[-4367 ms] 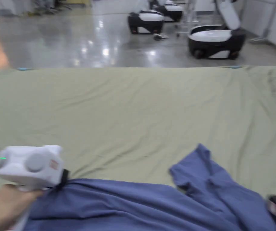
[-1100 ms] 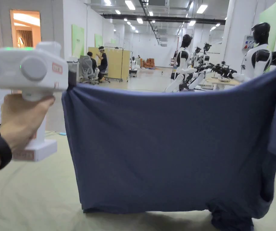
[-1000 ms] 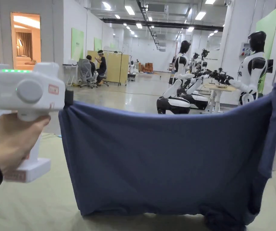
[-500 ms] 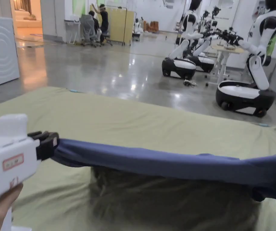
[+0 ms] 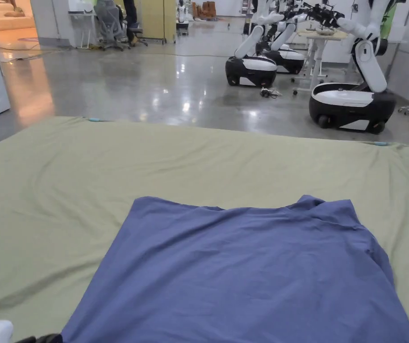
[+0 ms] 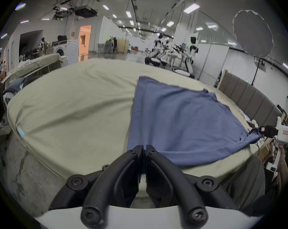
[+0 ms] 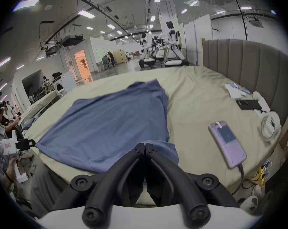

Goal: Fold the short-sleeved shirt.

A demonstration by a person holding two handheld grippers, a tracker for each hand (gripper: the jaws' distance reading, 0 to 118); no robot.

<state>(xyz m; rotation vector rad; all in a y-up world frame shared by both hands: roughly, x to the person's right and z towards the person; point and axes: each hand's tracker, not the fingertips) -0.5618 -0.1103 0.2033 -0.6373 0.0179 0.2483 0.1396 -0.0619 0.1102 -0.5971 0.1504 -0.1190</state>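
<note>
Blue shirt [image 5: 244,272] spread flat on the green sheet [image 5: 65,178] of a bed, its far edge lying about mid-bed and its near edge reaching the near side. Left gripper [image 6: 144,148], jaws closed on the near left corner of the shirt; the same gripper appears at the left in the right gripper view [image 7: 33,144], pinching that corner, which is pulled to a point just off the bed edge. Right gripper [image 7: 145,146], jaws closed on the near right corner, where a fold of blue cloth bunches around the tips; it appears at the right in the left gripper view [image 6: 260,131], held by a hand [image 6: 281,156], with the corner drawn taut toward it. On the sheet to the right of the shirt, well apart from it: a phone [image 7: 227,143] with a cable at its near end, a dark device [image 7: 248,104], white items near the grey headboard [image 7: 255,64]. Beyond the far side of the bed, wheeled robots [image 5: 351,100] on a glossy floor [image 5: 132,85]
</note>
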